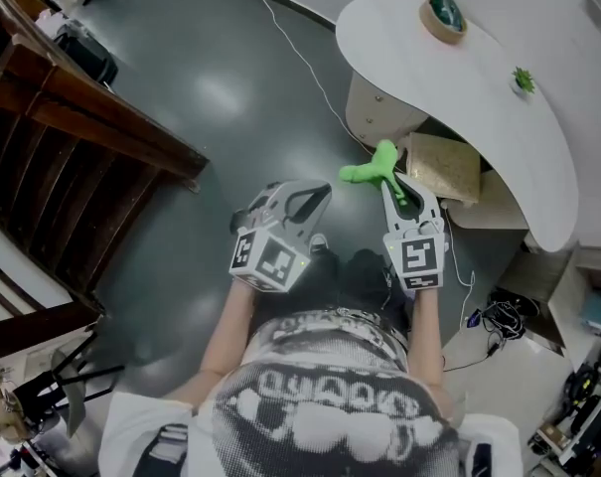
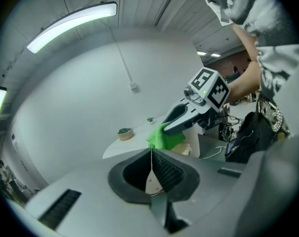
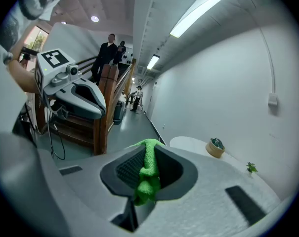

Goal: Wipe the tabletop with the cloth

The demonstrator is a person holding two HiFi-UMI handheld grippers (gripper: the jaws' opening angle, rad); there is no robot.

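From the head view, the person stands on the dark floor [image 1: 211,97] just short of the white table [image 1: 399,38], a gripper in each hand. The right gripper [image 1: 392,179] has the green cloth [image 1: 372,168] pinched at its tip, held in the air near the table's edge. The left gripper [image 1: 305,199] is just beside it, apart from the cloth. A tape roll [image 1: 444,16] and a small plant [image 1: 524,79] sit on the table, well apart. A box [image 1: 444,167] sits under the table, and a wooden railing [image 1: 91,117] runs along the left.

In the left gripper view, its jaws are pressed together with nothing between them. Beyond them the right gripper holds the cloth in front of the table.

In the right gripper view, the jaws are clamped on the cloth, which bunches between the pads and hangs out toward the camera. The table lies ahead to the right, the left gripper is off to the left, and people [image 3: 109,48] stand far down the hall
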